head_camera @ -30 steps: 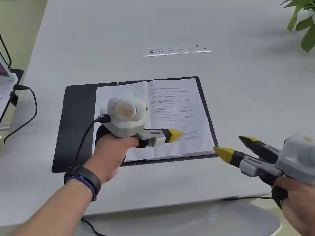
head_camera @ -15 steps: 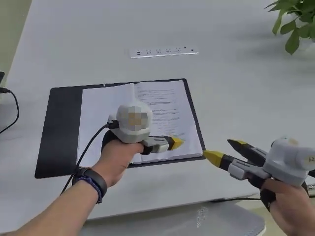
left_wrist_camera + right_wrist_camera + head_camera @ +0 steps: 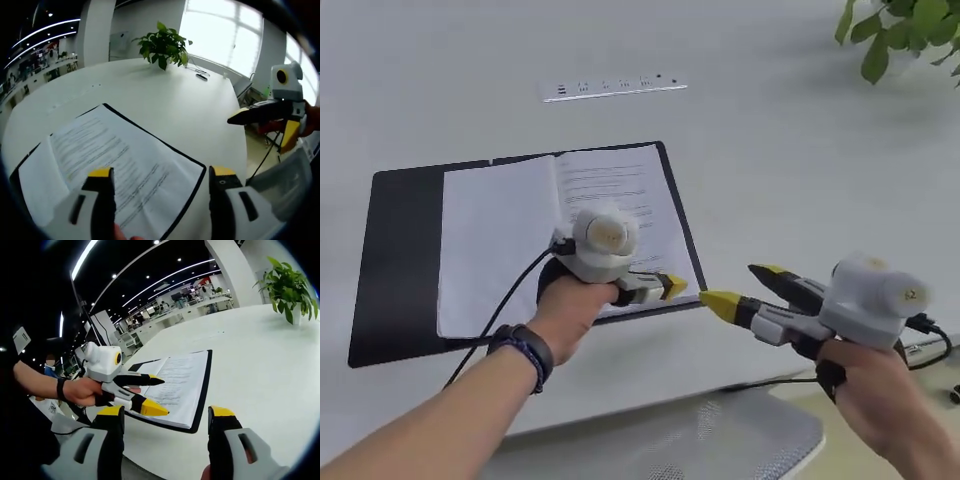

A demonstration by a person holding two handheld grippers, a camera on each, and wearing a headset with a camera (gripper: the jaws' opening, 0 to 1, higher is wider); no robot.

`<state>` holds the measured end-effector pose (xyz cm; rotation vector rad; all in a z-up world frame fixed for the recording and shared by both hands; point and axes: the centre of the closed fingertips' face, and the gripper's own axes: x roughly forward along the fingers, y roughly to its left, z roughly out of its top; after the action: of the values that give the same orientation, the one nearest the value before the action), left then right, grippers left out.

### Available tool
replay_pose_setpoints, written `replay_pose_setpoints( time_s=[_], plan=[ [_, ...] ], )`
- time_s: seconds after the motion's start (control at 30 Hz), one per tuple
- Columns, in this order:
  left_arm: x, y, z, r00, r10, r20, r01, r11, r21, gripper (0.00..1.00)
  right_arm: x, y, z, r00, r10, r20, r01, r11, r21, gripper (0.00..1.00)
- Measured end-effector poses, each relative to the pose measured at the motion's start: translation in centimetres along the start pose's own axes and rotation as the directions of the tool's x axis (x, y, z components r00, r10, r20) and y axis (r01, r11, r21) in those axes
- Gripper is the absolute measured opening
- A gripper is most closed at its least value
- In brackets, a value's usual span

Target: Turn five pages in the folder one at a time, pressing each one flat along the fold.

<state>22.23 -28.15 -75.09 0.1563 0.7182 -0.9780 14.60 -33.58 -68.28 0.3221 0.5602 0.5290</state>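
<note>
White table (image 3: 800, 170) bears a plant (image 3: 898, 32) and, perhaps, sockets (image 3: 613, 88).

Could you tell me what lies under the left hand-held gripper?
The printed right-hand page of the open folder; the left hand-held gripper and hand hide that page's lower part.

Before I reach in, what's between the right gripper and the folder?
Bare table, as the right gripper view shows; the left gripper is over the folder's near corner.
</note>
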Motion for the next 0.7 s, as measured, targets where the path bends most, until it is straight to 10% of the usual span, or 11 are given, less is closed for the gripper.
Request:
replay_pose_setpoints(
  time_s=[0.7],
  plan=[
    [2.4, 0.1, -2.5, 0.9968, 0.051, -0.062, -0.043, 0.99, 0.131, 0.77, 0.9, -1.4, -0.1, 1.0, 0.006, -0.007, -0.006, 0.999, 0.041, 0.65]
  ],
)
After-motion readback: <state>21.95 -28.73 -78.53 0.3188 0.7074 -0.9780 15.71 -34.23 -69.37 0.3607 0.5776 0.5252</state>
